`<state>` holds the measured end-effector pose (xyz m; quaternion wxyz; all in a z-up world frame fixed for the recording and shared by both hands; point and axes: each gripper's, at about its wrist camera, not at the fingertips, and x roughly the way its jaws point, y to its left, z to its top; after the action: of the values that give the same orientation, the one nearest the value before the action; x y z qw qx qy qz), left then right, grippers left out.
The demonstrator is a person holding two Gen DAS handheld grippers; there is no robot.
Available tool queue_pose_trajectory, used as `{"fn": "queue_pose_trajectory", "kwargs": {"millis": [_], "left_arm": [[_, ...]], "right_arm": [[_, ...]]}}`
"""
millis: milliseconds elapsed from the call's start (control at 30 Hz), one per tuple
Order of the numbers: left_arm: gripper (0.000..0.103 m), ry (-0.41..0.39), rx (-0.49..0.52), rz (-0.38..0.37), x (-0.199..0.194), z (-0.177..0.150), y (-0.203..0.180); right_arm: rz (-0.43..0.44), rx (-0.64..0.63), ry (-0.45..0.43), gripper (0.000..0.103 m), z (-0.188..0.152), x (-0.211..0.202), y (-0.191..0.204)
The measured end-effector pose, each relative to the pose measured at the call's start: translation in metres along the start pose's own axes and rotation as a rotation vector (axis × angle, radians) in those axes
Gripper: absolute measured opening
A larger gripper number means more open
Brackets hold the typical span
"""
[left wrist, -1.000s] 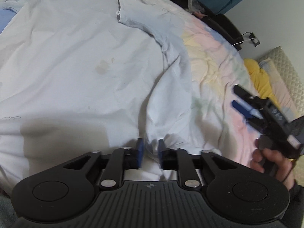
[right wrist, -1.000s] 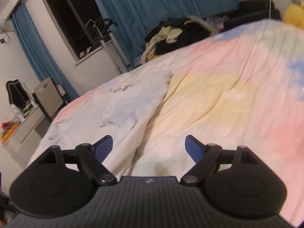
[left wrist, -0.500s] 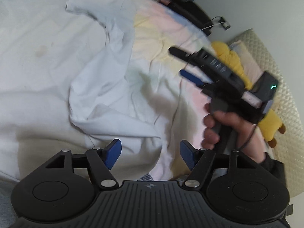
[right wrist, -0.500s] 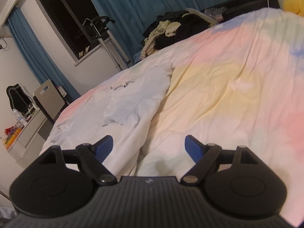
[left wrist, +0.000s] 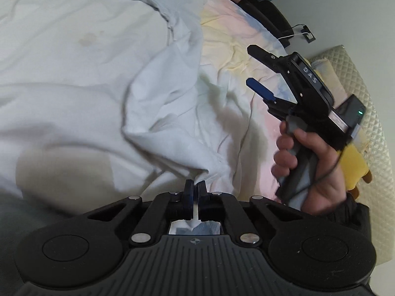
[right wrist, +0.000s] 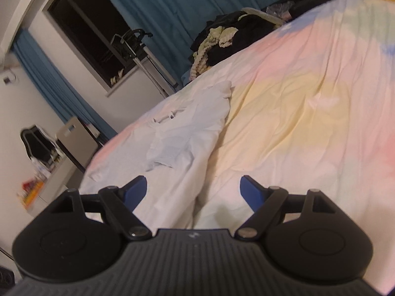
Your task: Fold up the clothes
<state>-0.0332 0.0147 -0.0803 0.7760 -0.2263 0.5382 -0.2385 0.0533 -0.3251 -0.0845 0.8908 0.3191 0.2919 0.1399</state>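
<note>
Only one readable text: white letters "DAS" stood on the black top face of the right hand-held gripper [left wrist: 256, 74], seen from the left wrist view. A small logo mark sat on the ribbed housing of the left hand-held gripper [left wrist: 195, 187], and the same on the right one in its own view, both too small to read. A white panel [right wrist: 74, 133] by the far wall carried a small bluish label, illegible.
</note>
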Motion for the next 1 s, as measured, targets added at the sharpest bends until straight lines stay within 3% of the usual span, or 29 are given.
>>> {"fn": "queue_pose_trajectory", "kwargs": {"millis": [100, 200, 367, 433, 500, 833, 1000], "left_arm": [[0.004, -0.002, 0.0, 0.029, -0.016, -0.011, 0.013], [0.004, -0.006, 0.006, 0.05, -0.025, -0.019, 0.024], [0.004, -0.001, 0.06, 0.055, -0.028, -0.027, 0.029], [0.004, 0.001, 0.101, 0.072, -0.025, -0.029, 0.027], [0.004, 0.004, 0.131, 0.074, -0.021, -0.029, 0.027], [0.001, 0.02, 0.147, 0.002, -0.006, -0.018, 0.027], [0.001, 0.038, 0.157, 0.046, 0.008, -0.016, 0.027]], "right_arm": [[0.034, 0.058, 0.036, 0.071, 0.011, 0.025, -0.003], [0.047, 0.075, 0.063, 0.067, 0.025, 0.059, -0.003], [-0.027, 0.083, 0.097, 0.058, 0.042, 0.137, -0.018], [-0.048, 0.086, 0.102, 0.042, 0.046, 0.163, -0.026], [-0.042, 0.087, 0.106, 0.006, 0.051, 0.181, -0.029], [-0.103, -0.101, -0.004, 0.002, 0.119, 0.194, 0.005], [-0.178, -0.162, 0.066, 0.003, 0.112, 0.222, -0.009]]}}
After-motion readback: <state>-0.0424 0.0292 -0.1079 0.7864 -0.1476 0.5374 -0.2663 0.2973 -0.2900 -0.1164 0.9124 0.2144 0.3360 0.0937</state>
